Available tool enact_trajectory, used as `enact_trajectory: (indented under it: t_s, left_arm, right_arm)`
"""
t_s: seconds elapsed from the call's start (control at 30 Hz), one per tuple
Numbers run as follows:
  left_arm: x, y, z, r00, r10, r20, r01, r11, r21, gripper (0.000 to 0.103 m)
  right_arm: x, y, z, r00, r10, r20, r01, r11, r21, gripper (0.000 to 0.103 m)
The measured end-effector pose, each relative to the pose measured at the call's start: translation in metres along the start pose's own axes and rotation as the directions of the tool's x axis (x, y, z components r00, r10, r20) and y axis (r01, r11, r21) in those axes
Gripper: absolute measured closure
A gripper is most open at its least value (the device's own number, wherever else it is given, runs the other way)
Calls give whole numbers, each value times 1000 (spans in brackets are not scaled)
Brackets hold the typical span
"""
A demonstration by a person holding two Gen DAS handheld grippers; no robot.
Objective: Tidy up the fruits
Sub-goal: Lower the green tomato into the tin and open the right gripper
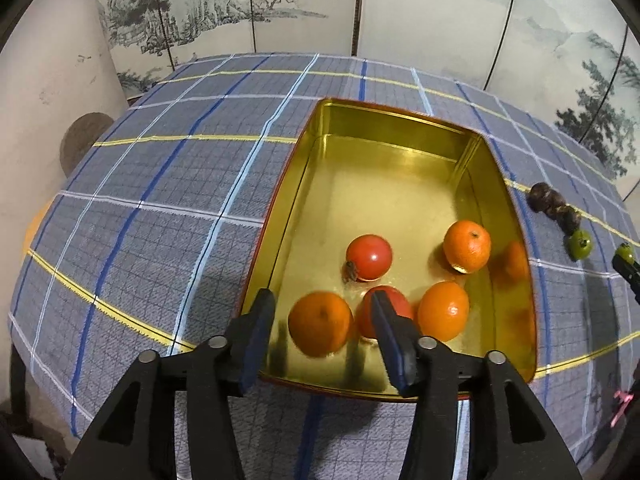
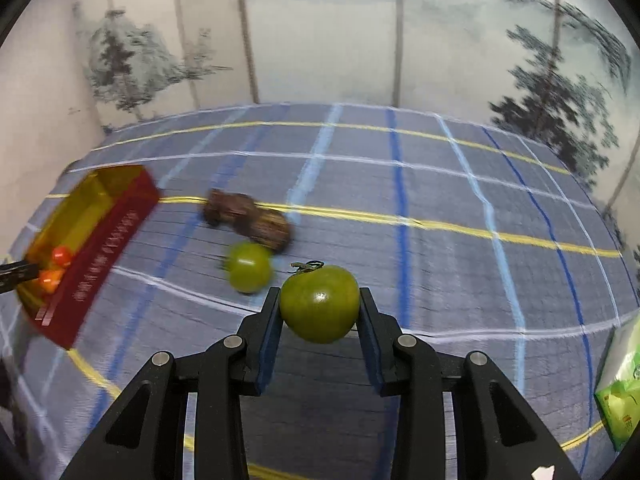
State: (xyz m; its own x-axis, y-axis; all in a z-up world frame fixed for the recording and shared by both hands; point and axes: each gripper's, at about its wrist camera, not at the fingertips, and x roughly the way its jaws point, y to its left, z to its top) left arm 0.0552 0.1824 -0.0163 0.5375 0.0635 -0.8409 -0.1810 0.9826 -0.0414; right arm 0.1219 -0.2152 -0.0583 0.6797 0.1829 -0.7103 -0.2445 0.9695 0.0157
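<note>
Left gripper [image 1: 320, 312]: open above the near end of the gold tin [image 1: 400, 128], pads apart from the orange [image 1: 320, 323] below.
Tin: long axis runs away from the camera.
Right gripper [image 2: 320, 312]: closed on a green tomato [image 2: 319, 303], stem pointing up and away.
Second green tomato [image 2: 249, 267]: on the checked cloth [image 2: 440, 184], beside dark brown fruits [image 2: 248, 216].

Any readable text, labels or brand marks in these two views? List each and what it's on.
Nothing can be read in either view.
Red tin, outer side wall: a row of light printed characters, too blurred to read.
Green packet at the right edge: some printing, too small and cut off to read.
Fruit, checked cloth and painted screen: no text.
</note>
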Motion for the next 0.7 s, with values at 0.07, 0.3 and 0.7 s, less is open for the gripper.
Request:
enact_trajectory:
  t_s: [0.07, 0.3, 0.7]
  left_arm:
    - [-5, 0, 0, 1000, -10, 19, 10, 1000, 0, 50]
    - [-25, 12, 1, 997, -25, 76, 27, 999, -34, 40]
    - [-43, 65, -11, 992, 72, 106, -60, 992, -108, 36]
  right_arm:
    - [-4, 20, 4, 999, 39, 8, -39, 999, -28, 70]
    - [-14, 95, 14, 984, 180, 13, -176, 975, -134, 70]
    - [-6, 204, 21, 946, 322, -38, -319, 906, -277, 70]
